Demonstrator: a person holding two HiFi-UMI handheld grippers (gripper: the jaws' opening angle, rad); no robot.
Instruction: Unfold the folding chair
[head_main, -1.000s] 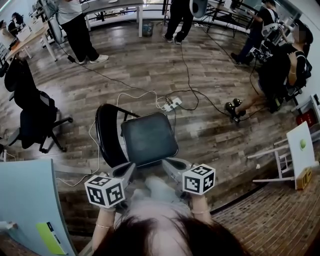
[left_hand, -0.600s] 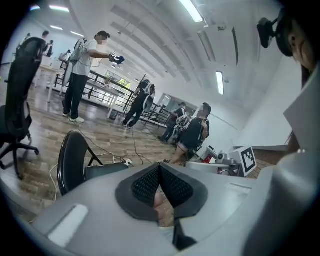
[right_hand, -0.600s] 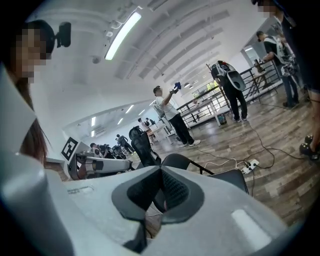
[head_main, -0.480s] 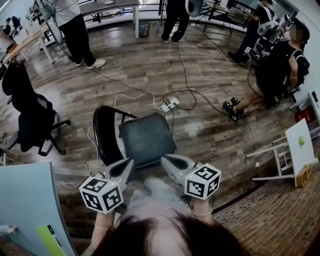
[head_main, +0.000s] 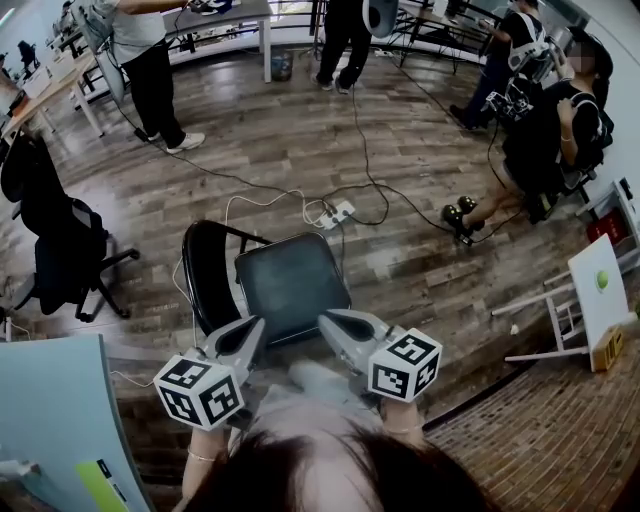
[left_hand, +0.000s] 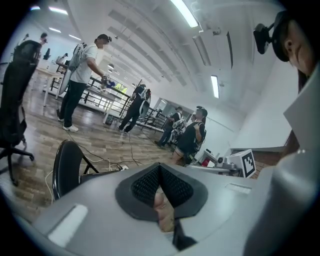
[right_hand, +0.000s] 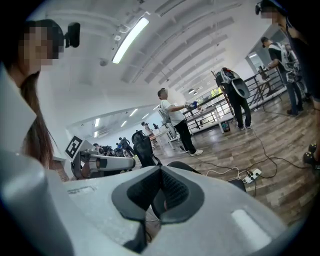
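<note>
Black folding chair (head_main: 292, 285) stands opened on the plank floor, just ahead of both grippers.
Padded black seat level, rounded back at its left, thin dark frame. Left gripper (head_main: 254, 328) and right gripper (head_main: 326, 322) hover by the seat's near edge, both clenched on nothing. Wood-plank floor (head_main: 420, 260); white power strip (head_main: 338, 212) with cables beyond; office chair (head_main: 55, 240) at left; people standing farther off.
</note>
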